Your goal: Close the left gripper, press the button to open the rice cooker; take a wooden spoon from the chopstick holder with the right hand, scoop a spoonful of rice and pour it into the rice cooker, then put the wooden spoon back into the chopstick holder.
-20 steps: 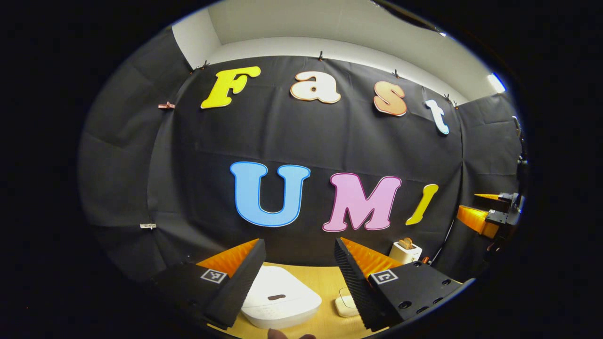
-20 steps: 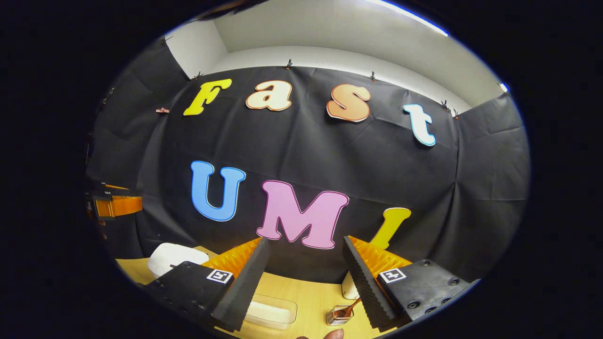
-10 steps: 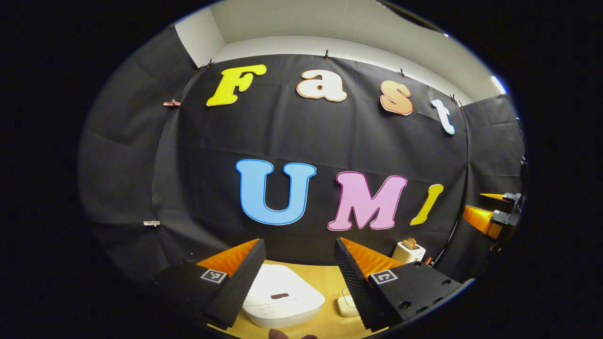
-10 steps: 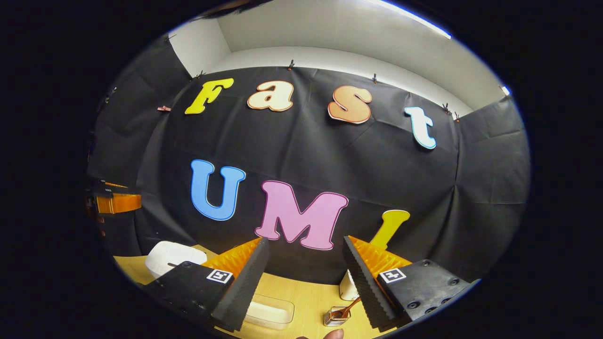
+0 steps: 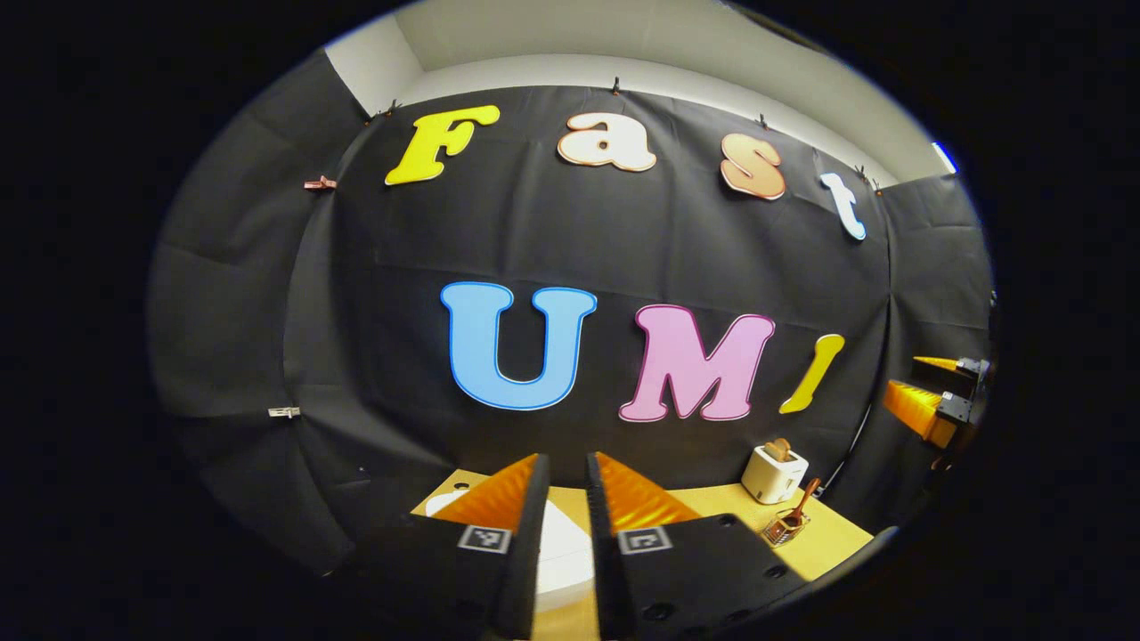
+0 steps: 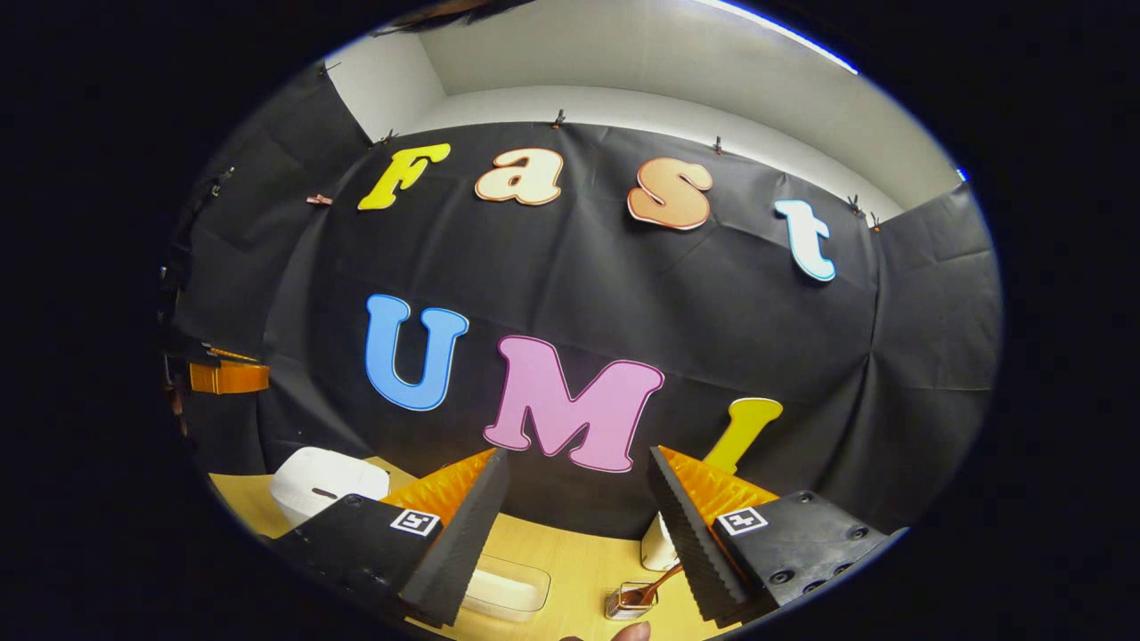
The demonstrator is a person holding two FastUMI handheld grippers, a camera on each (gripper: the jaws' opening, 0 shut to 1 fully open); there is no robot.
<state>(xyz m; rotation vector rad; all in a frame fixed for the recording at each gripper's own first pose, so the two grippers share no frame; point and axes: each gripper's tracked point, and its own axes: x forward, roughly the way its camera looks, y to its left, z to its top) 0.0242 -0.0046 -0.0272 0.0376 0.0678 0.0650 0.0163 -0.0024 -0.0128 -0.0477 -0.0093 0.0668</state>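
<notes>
- Left gripper (image 5: 563,499), fingers nearly clenched on nothing, is hovering directly above the white rice cooker (image 5: 561,552), its button lying below and ahead
- Right gripper (image 6: 577,507) is hanging released, wooden spoon (image 6: 657,586) in its holder just below

From my station I count one white rounded rice cooker (image 6: 328,481) on the one pale wooden tabletop (image 6: 570,561), one clear rectangular plastic container (image 6: 506,588), one small wire chopstick holder (image 5: 780,527) holding one brown wooden spoon (image 5: 807,496), and one white toaster (image 5: 773,472) with one slice of bread sticking out of it. I count two grippers: the left gripper (image 5: 563,485) and the right gripper (image 6: 579,499), two fingers on each.
</notes>
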